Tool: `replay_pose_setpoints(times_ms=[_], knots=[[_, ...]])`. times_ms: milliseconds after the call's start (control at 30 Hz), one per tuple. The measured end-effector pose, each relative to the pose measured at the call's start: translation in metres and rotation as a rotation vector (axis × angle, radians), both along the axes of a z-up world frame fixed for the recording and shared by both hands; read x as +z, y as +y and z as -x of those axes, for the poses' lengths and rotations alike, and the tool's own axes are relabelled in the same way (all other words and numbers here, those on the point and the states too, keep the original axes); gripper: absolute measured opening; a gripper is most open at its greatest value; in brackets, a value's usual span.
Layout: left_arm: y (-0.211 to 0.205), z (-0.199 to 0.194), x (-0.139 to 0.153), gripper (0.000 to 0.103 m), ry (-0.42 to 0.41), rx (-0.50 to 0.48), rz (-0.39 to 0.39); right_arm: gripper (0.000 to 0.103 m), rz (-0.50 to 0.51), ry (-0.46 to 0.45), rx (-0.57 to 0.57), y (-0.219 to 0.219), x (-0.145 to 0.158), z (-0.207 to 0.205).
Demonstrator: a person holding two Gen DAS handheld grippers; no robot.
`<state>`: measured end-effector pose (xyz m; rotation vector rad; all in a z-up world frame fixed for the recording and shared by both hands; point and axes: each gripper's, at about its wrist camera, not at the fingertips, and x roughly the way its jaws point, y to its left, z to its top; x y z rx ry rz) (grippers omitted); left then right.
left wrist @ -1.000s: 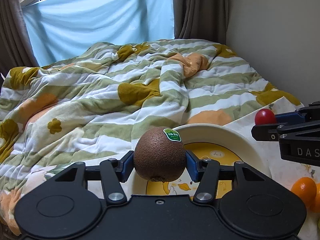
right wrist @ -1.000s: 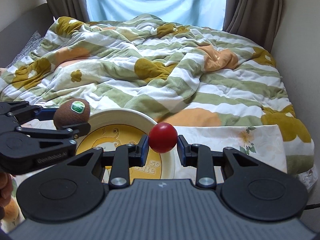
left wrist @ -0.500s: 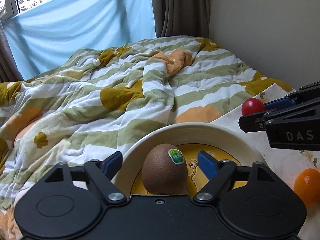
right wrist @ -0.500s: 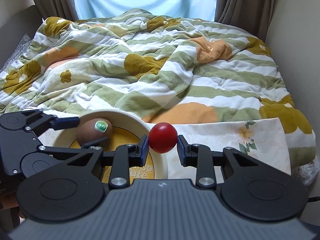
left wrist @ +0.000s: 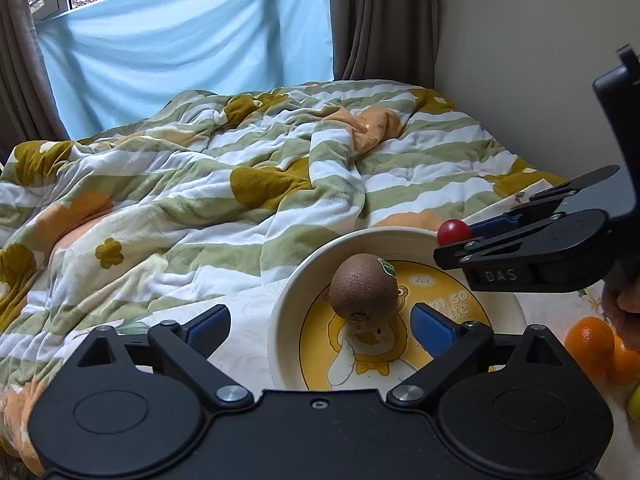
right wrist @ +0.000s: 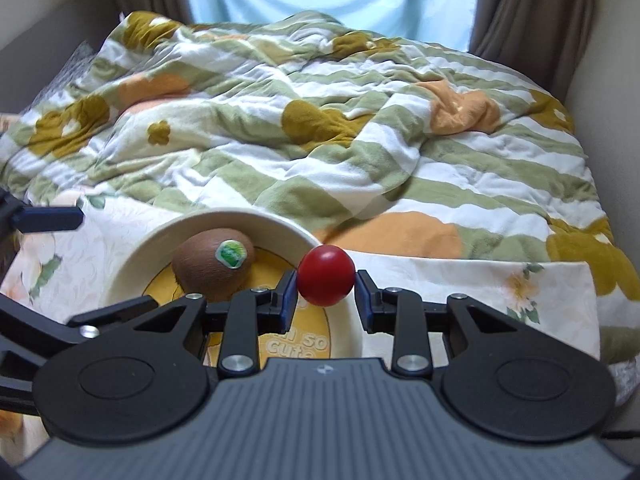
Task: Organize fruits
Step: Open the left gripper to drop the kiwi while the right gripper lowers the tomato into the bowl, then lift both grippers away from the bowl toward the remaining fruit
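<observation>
Kiwi (left wrist: 363, 287) now sits in the plate (left wrist: 288, 300), free of the left tongs (left wrist: 320, 322). A second ago the left tongs were clamped on it above the plate rim; half a second ago they had spread and the kiwi was down. Now they stand wide, blue pads either side, neither touching the fruit, and the kiwi lies ahead of them and toward their right pad. Sticker faces up and away from them. Kiwi looks settled, not rolling.

Red tomato (right wrist: 326, 275) is pinched between the pads of the right tongs (right wrist: 326, 292), narrow gap, same grip as before. It hangs over the plate's rim on the side away from the left tongs, with the kiwi ahead-left of it in the right view.

Meaning: first fruit placed, left side done with this step. My read: next is tomato release into the plate, beside the kiwi; bare yellow centre is available just under the right tongs.

Oranges (left wrist: 590, 344) lie on the floral cloth (right wrist: 460, 280), right of the left tongs, beyond the plate, likely next. Striped blanket (left wrist: 200, 184) ahead.
</observation>
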<state>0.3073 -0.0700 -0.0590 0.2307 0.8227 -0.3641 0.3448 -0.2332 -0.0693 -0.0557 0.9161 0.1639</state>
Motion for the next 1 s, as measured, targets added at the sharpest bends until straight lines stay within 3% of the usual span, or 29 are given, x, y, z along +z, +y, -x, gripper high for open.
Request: replay_pose_setpoints(times_ms=[200,400,433,467,533,1000], knots=[[0.007,0.006,-0.001,0.099,0.0,0.015,-0.017,0.045,0.01,0.014,0.08,0.017,-0.023,-0.007],[0.012,0.012,-0.001,0.099,-0.002,0.031,-0.013,0.049,0.01,-0.006,0.107,0.022,-0.026,-0.004],[0.014,0.013,0.0,0.099,-0.003,0.033,-0.009,0.064,0.009,-0.013,0.106,0.022,-0.024,-0.003],[0.014,0.014,0.001,0.099,-0.003,0.036,-0.006,0.086,0.011,-0.026,0.097,0.022,-0.022,0.0],[0.014,0.016,0.003,0.099,-0.004,0.042,-0.001,0.103,0.017,-0.059,0.062,0.019,-0.017,0.005],[0.009,0.07,0.048,0.099,-0.095,0.101,0.021,0.103,-0.026,-0.102,0.02,-0.003,0.04,0.059]])
